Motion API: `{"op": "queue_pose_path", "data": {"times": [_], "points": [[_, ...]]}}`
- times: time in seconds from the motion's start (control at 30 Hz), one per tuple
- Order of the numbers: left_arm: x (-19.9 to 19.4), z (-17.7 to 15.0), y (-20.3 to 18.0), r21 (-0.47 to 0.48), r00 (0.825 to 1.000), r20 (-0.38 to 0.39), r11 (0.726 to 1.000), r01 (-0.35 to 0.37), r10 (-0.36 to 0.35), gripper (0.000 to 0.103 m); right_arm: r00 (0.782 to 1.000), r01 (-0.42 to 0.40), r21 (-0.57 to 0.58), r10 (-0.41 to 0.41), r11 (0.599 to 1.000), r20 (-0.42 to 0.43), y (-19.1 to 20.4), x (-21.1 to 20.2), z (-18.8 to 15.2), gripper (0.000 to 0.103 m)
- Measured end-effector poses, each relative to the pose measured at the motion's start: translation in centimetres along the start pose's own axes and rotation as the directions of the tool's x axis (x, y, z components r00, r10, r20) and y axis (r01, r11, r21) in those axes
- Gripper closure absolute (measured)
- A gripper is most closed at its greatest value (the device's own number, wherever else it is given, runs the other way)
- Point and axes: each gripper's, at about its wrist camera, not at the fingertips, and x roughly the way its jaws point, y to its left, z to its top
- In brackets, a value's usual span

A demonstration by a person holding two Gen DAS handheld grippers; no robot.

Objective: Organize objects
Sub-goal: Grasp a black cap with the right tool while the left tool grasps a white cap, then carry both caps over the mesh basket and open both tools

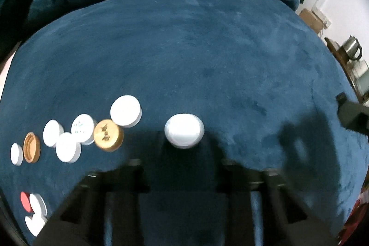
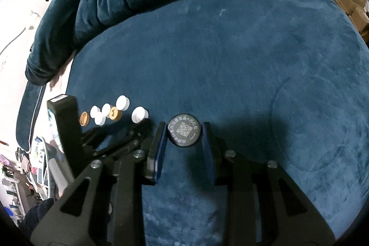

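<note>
Caps lie on the blue velvet cover (image 1: 207, 50). Your left tongs (image 1: 184, 142) pinch a round white plastic cap (image 1: 184, 133); more caps sit to their left. Your right tongs (image 2: 183, 135) squeeze a round black printed cap (image 2: 183, 132).
</note>
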Motion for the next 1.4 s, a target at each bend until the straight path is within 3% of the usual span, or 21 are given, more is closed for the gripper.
{"op": "queue_pose_path", "data": {"times": [0.2,0.33,0.5,0.63,0.73,0.87,1.07,1.23,1.3,1.33,1.37,1.4], "points": [[-3.2,-0.8,1.5,0.013,0.998,0.055,1.0,0.014,-0.014,0.074,1.0,0.002,-0.01,-0.002,1.0,0.002,0.9,0.1,-0.1,0.072],[-7.5,-2.0,4.5,0.002,0.994,0.105,1.0,-0.027,0.026,0.074,1.0,-0.002,-0.042,0.002,0.999,-0.001,3.1,0.2,-0.2,0.072],[-14.0,-3.7,10.9,-0.065,0.98,0.159,0.991,-0.114,0.123,0.074,0.998,-0.057,-0.13,0.059,0.99,0.007,9.5,0.2,-0.3,0.072],[-19.9,-6.4,17.4,-0.161,0.955,0.196,0.968,-0.194,0.224,0.074,0.991,-0.13,-0.23,0.132,0.964,-0.006,16.7,0.4,-1.2,0.072],[-23.7,-9.2,22.8,-0.259,0.935,0.185,0.933,-0.251,0.303,0.074,0.981,-0.19,-0.314,0.19,0.93,-0.03,22.8,0.7,-3.1,0.072],[-27.0,-14.3,29.4,-0.4,0.91,0.137,0.862,-0.311,0.392,0.074,0.962,-0.269,-0.437,0.256,0.858,-0.091,31.0,1.5,-6.9,0.072],[-29.0,-21.4,36.1,-0.605,0.912,0.077,0.746,-0.279,0.403,0.074,0.929,-0.369,-0.557,0.308,0.744,-0.203,39.6,3.2,-12.6,0.072],[-29.3,-23.6,37.5,-0.659,0.909,0.073,0.704,-0.264,0.41,0.074,0.896,-0.445,-0.546,0.347,0.71,-0.279,43.3,5.2,-14.9,0.072],[-29.1,-24.0,37.6,-0.653,0.915,0.071,0.712,-0.258,0.397,0.074,0.859,-0.511,-0.498,0.396,0.701,-0.325,44.1,6.2,-15.5,0.072],[-29.1,-24.1,37.5,-0.644,0.915,0.077,0.72,-0.257,0.396,0.066,0.84,-0.539,-0.469,0.408,0.699,-0.357,44.4,6.6,-15.7,0.071],[-29.1,-23.9,37.4,-0.639,0.914,0.08,0.725,-0.259,0.398,0.042,0.834,-0.544,-0.448,0.4,0.709,-0.38,44.5,7.1,-15.8,0.067],[-29.1,-24.0,37.3,-0.631,0.913,0.088,0.732,-0.259,0.399,0.029,0.839,-0.535,-0.443,0.393,0.719,-0.376,44.6,7.1,-15.8,0.061]]}}
